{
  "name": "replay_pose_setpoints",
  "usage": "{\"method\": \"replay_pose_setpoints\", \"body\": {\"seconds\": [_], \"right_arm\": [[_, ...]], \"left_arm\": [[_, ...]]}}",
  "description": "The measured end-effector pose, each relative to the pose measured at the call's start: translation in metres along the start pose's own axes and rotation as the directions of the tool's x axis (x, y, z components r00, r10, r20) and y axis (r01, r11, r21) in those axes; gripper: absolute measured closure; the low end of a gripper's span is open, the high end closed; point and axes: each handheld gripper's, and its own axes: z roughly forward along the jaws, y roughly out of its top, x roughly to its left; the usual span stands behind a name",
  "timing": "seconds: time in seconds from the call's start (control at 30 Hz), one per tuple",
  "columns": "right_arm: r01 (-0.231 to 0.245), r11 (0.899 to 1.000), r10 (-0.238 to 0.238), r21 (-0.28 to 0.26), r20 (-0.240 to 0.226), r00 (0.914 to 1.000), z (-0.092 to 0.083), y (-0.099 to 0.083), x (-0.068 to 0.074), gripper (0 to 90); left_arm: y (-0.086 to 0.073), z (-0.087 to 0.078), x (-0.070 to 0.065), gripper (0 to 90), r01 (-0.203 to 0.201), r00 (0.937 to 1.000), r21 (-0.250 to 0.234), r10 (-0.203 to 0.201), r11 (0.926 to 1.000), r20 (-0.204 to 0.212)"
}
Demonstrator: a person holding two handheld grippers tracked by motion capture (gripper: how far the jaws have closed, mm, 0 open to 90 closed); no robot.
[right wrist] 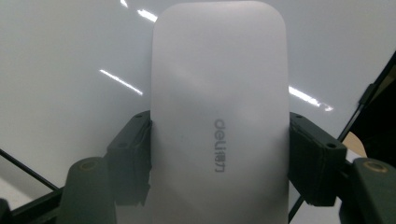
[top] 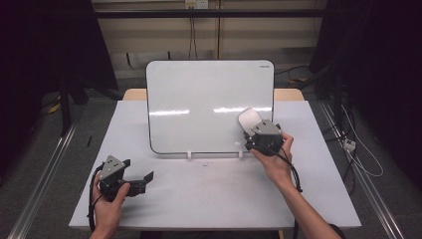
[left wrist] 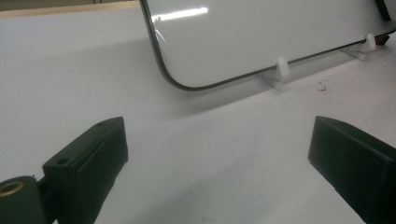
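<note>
The right tongs [top: 255, 130] are pinching a white board eraser [top: 249, 119] against the whiteboard's [top: 199, 99] lower right, apparently wiping, needing sideways strokes next (left tongs [top: 142, 178], spread and empty, are resting lower left on the desk [top: 209, 194]).

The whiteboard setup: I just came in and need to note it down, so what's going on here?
A person holds a gripper in each hand at a white table. The right gripper is shut on a white eraser and holds it at the lower right part of the propped-up whiteboard, which looks clean. The left gripper rests near the table's front left, jaws open with nothing between them.
</note>
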Motion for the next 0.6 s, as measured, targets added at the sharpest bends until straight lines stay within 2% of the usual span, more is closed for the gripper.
{"method": "replay_pose_setpoints", "body": {"seconds": [0.1, 0.3, 0.43, 0.6], "right_arm": [[-0.022, 1.000, 0.022, 0.001, -0.011, 0.9997, 0.000, -0.001, -0.001, 29.6], [-0.059, 0.998, 0.058, -0.007, -0.036, 0.9977, -0.002, -0.004, -0.004, 18.5], [-0.097, 0.995, 0.096, -0.016, -0.071, 0.9929, -0.004, -0.006, -0.005, 12.8], [-0.139, 0.990, 0.137, -0.019, -0.104, 0.9852, -0.012, -0.011, -0.010, 9.8]], "left_arm": [[0.000, 0.000, 0.000, 4.8, 0.001, 1.0000, -0.001, -0.001, 1.0000, 0.006], [-0.001, 0.000, 0.000, 4.8, -0.006, 0.9999, 0.006, 0.006, 1.0000, 0.008], [0.000, 0.000, 0.000, 4.8, -0.001, 1.0000, 0.001, 0.001, 1.0000, 0.006], [-0.001, 0.001, 0.001, 4.8, 0.006, 1.0000, 0.002, -0.006, 1.0000, 0.005]]}}
